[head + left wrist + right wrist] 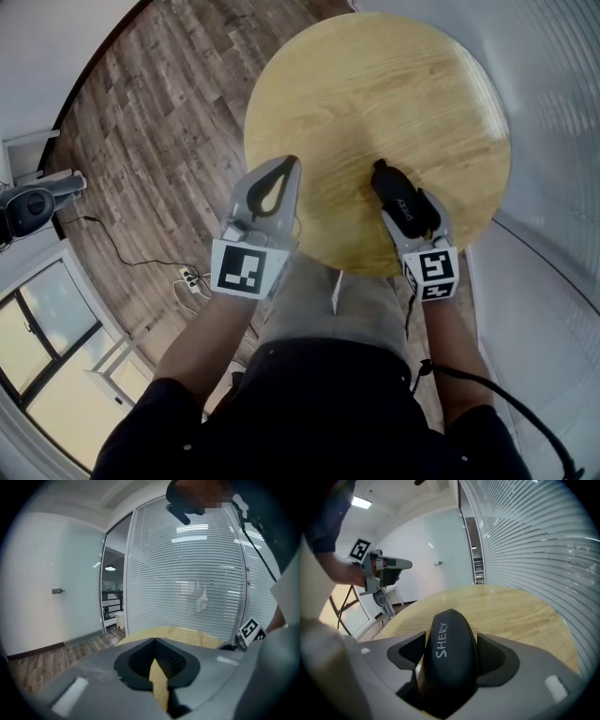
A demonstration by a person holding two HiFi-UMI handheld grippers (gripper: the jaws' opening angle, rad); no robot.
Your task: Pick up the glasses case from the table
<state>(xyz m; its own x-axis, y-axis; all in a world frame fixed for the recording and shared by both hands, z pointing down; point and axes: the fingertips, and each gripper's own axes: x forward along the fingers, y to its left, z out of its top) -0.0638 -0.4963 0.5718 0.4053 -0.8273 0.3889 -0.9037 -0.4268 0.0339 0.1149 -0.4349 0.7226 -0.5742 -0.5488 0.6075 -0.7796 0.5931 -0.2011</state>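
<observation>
A black glasses case with white lettering lies on the round wooden table, near its front right edge. My right gripper stands open around the case's near end, one finger on each side. In the right gripper view the case fills the gap between the pads, and I cannot tell whether they touch it. My left gripper is shut and holds nothing, hovering over the table's front left edge. In the left gripper view its tips meet over the tabletop.
A glass wall with white blinds runs close along the table's right side. Wood floor lies to the left, with a power strip and cable and a grey fan. My legs are below the table edge.
</observation>
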